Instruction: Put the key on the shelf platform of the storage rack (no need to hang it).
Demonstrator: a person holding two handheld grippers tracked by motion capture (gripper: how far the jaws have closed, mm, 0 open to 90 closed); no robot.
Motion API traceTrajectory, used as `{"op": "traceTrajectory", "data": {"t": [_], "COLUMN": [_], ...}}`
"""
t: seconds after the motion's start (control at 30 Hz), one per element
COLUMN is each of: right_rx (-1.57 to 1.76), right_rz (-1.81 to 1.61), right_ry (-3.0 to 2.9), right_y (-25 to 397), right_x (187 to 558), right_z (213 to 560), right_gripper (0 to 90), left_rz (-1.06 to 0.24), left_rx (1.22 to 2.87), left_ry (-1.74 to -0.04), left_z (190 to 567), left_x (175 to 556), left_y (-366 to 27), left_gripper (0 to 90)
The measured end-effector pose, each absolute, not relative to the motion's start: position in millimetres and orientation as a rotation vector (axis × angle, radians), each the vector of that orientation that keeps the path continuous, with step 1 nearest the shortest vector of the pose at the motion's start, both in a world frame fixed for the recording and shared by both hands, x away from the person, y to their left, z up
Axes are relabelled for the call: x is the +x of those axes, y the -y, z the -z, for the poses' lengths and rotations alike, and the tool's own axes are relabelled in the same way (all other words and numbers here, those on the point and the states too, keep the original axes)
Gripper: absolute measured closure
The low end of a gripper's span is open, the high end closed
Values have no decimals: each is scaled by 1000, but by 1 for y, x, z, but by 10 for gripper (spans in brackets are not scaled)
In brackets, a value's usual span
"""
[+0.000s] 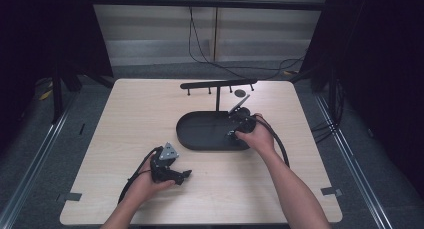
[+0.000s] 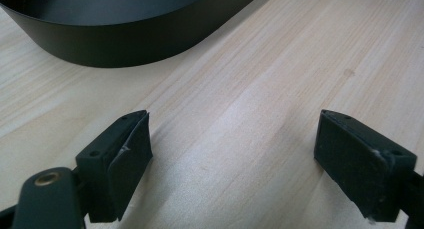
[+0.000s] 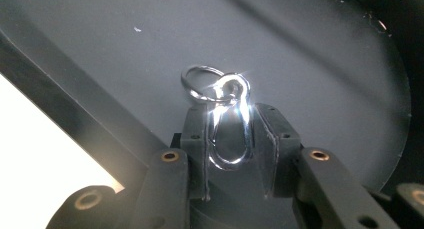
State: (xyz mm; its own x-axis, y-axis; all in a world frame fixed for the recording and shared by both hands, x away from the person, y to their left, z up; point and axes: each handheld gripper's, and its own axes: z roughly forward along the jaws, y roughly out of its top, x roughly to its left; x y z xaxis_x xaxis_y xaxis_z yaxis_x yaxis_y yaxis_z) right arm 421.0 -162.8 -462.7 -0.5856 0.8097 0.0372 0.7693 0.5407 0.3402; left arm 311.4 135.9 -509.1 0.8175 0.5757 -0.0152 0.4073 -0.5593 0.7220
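Right gripper (image 3: 231,154) pinches carabiner (image 3: 227,124)

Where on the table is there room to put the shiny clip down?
Bare wood lies left of the black tray and along the near edge between both forearms. It is crowded by the rack behind the tray, where the right gripper holds the clip.
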Motion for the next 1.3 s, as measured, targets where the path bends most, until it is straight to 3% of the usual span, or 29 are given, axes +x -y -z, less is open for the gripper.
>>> {"op": "traceTrajectory", "data": {"t": [1.3], "right_rx": [1334], "right_rz": [-503], "right_ry": [-2630], "right_y": [160], "right_x": [425], "right_z": [473], "right_gripper": [682], "left_rz": [-285], "left_rx": [2243], "left_ry": [-711], "left_z": [509], "left_x": [311], "left_y": [-136], "left_gripper": [150]}}
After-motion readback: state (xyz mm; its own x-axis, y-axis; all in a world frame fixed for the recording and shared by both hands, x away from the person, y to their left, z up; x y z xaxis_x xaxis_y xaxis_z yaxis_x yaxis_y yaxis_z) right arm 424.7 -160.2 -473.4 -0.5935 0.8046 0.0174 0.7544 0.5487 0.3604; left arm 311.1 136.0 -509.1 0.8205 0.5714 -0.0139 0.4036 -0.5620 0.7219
